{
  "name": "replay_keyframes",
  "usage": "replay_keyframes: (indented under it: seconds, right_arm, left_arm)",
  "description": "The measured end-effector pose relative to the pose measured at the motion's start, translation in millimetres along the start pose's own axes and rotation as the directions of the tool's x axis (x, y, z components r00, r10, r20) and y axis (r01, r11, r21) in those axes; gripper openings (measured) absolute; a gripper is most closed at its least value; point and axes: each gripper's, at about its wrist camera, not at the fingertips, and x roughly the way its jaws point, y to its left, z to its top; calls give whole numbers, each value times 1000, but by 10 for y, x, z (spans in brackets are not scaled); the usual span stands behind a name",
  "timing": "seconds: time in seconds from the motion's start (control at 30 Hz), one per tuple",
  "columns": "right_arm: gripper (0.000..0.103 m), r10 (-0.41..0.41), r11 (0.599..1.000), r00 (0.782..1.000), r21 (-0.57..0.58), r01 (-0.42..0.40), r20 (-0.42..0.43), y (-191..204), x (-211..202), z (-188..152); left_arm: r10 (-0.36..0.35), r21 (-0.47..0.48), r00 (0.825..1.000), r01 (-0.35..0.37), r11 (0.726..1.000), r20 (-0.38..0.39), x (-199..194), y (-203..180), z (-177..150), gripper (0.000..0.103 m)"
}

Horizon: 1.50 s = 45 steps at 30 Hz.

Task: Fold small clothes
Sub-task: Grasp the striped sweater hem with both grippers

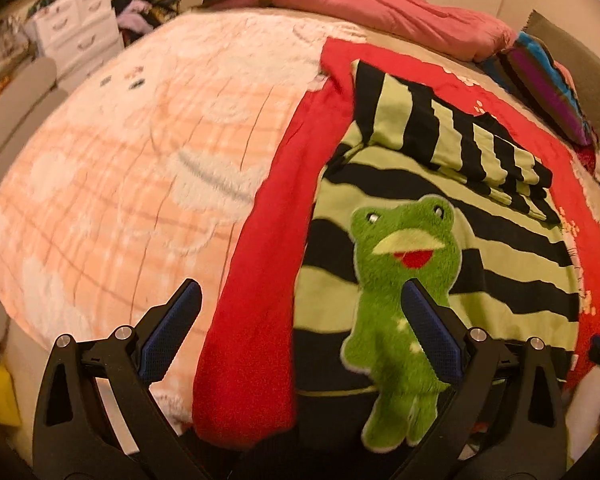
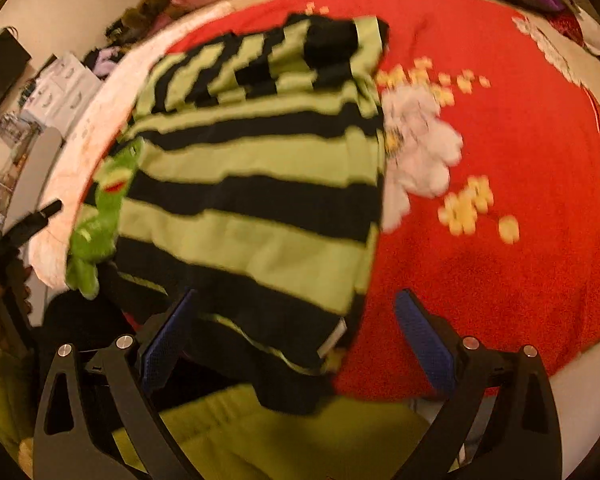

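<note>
- Bed covered by a peach-and-white plaid fleece blanket (image 1: 120, 184), taking up the left half of the left wrist view.
- Red fleece blanket with white and yellow flower print (image 2: 520, 184) lies over the right side of the bed; its left edge overlaps the peach blanket.
- Pink quilted duvet (image 1: 380, 12) bunched along the far edge of the bed; striped purple-blue cushion (image 1: 548, 80) beside it on the right.
- White plastic drawer unit (image 1: 76, 28) stands off the bed, far left.
- Small green-and-black striped knit sweater (image 1: 500, 248) lies flat on the red blanket, near edge hanging toward the cameras. One sleeve (image 1: 452, 132) is folded across the upper part of the body.
- Plush green frog applique (image 1: 404, 280) sits on the sweater front, red mouth, legs dangling at the hem.
- Left tongs (image 1: 300, 336): released, jaws spread wide, nothing between them; hovering over the red blanket edge and the frog, contact not clear.
- Right tongs (image 2: 296, 336): released, jaws wide apart, above the sweater's lower right corner; that view is motion-blurred.
</note>
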Motion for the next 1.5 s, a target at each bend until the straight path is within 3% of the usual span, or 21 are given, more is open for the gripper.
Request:
replay_keyframes:
  seconds: [0.47,0.7,0.73,0.8,0.83,0.87,0.97,1.07,1.13,1.23,1.37,1.43,1.5]
  right_arm:
    - [97,3,997,991,-70,-12,-133,168,270,-225]
    - [97,90,996,977,17,-88,-195,50,403,-262]
    - [96,104,995,975,34,-99,-197,19,407,-273]
    - [82,118,993,974,46,-111,-193,-13,387,-280]
    - [70,110,994,977,46,-103,-184,-24,360,-275]
    - [56,117,993,978,53,-110,-173,-41,329,-269]
    - [35,174,984,976,66,-167,-134,-90,210,-265]
    - [36,185,982,974,57,-179,-130,-82,172,-275]
    - [40,174,984,974,72,-165,-145,-107,220,-279]
    - [55,164,983,972,110,-147,-169,-184,279,-293]
    - [57,203,972,958,163,-172,-202,-250,386,-346]
    - [50,220,967,955,173,-186,-201,-268,393,-356]
    - [35,257,957,949,187,-223,-185,-293,357,-350]
  left_arm:
    - [-96,-29,988,93,995,-121,96,202,-274,94]
    - [-129,2,975,131,991,-180,219,70,-366,92]
    - [-134,7,973,137,991,-186,228,48,-371,90]
    - [-152,9,968,157,988,-199,248,12,-385,70]
    - [-165,9,964,171,985,-207,261,-5,-394,63]
    - [-178,7,960,183,983,-215,273,-25,-406,48]
    - [-174,36,961,185,982,-215,246,-92,-420,34]
    - [-178,42,960,191,981,-216,236,-117,-409,33]
    - [-168,42,958,182,982,-234,283,-115,-430,38]
    - [-159,34,954,173,984,-252,348,-97,-471,45]
    - [-164,29,953,177,984,-256,366,-98,-473,46]
    - [-166,38,953,181,983,-255,363,-115,-476,41]
    - [-184,54,950,204,978,-253,338,-166,-477,20]
